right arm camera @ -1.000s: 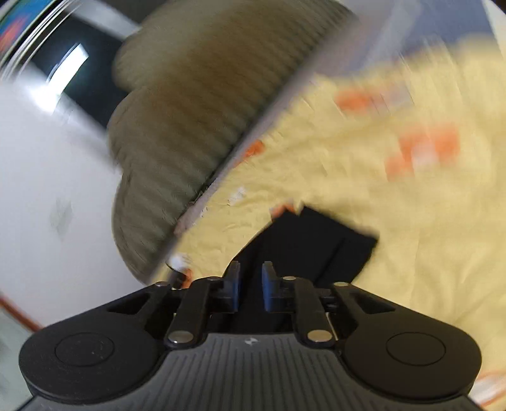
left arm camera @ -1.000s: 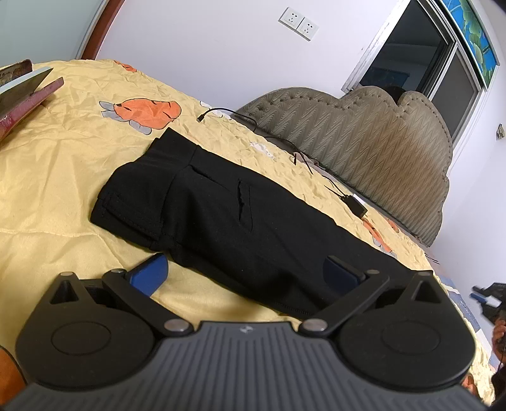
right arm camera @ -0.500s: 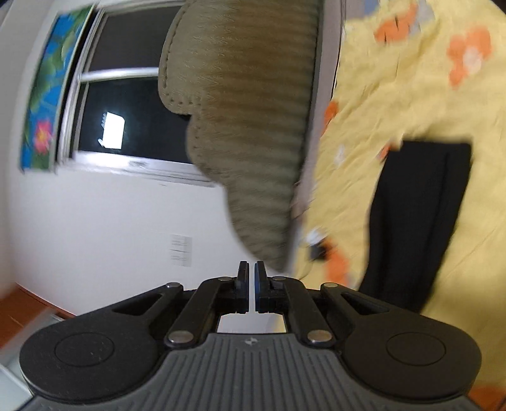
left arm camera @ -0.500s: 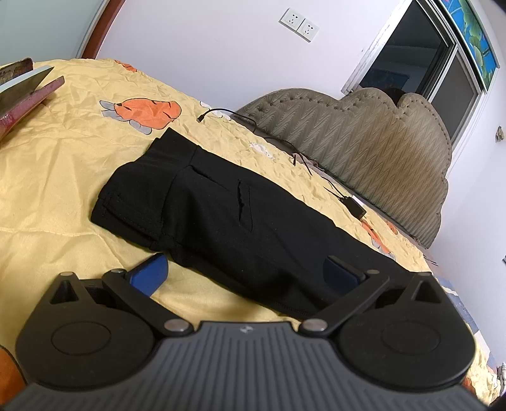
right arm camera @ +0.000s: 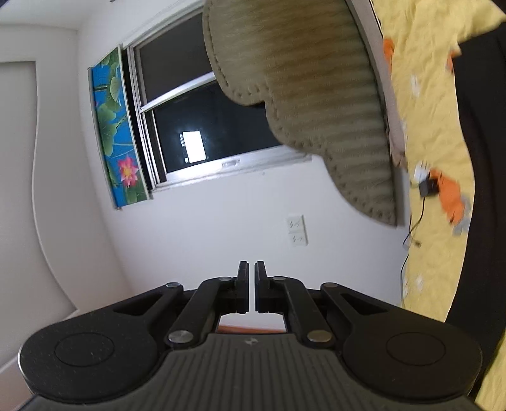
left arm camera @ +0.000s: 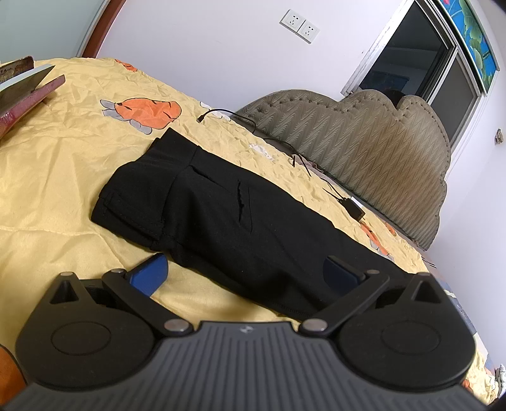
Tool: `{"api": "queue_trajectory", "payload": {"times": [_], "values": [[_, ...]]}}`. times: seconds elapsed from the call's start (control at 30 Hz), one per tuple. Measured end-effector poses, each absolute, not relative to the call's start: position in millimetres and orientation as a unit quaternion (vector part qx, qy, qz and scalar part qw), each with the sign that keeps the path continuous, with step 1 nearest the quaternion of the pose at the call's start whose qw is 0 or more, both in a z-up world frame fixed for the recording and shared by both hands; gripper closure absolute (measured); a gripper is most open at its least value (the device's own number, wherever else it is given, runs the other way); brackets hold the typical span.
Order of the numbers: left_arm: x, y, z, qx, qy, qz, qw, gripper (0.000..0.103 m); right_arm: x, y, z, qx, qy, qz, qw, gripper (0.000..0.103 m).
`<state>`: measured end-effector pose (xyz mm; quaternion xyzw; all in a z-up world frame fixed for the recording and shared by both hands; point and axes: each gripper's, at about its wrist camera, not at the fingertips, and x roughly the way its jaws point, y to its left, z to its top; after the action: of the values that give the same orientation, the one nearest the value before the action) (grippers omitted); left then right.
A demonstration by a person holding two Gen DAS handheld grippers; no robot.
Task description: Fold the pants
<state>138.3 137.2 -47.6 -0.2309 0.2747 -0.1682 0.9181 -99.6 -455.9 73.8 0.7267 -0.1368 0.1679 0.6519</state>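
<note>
Pants [left arm camera: 227, 221]: black, folded into a long flat strip on the yellow bedspread [left arm camera: 63, 164], likely laid out for another fold | left claw [left arm camera: 243, 272]: spread wide, empty, low over the near edge | right claw [right arm camera: 251, 286]: closed on nothing, aimed at wall | far pant end cut off by left claw body; right view blurred.

A yellow bedspread [left arm camera: 63, 164] with orange carrot prints [left arm camera: 148, 110] covers the bed, against a padded olive headboard [left arm camera: 363, 148]. A black cable [left arm camera: 253, 126] trails to a small adapter [left arm camera: 354, 207] near the headboard. Twin wall sockets [left arm camera: 299, 22] sit beside a dark window [left arm camera: 411, 60].
</note>
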Motion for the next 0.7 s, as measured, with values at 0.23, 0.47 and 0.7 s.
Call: {"api": "queue_trajectory", "payload": {"times": [0.23,0.47,0.7], "values": [[138,139,-48,-0.231,0.275,-0.168,0.918,0.0,-89,-457,74,0.714,-0.125,0.161,0.67,0.1],[138,139,-48,-0.231,0.275,-0.168,0.918,0.0,-89,-463,84,0.697,-0.071,0.137,0.701,0.098],[138,139,-48,-0.232,0.274,-0.168,0.918,0.0,-95,-462,108,0.679,-0.083,0.085,0.724,0.048]]}}
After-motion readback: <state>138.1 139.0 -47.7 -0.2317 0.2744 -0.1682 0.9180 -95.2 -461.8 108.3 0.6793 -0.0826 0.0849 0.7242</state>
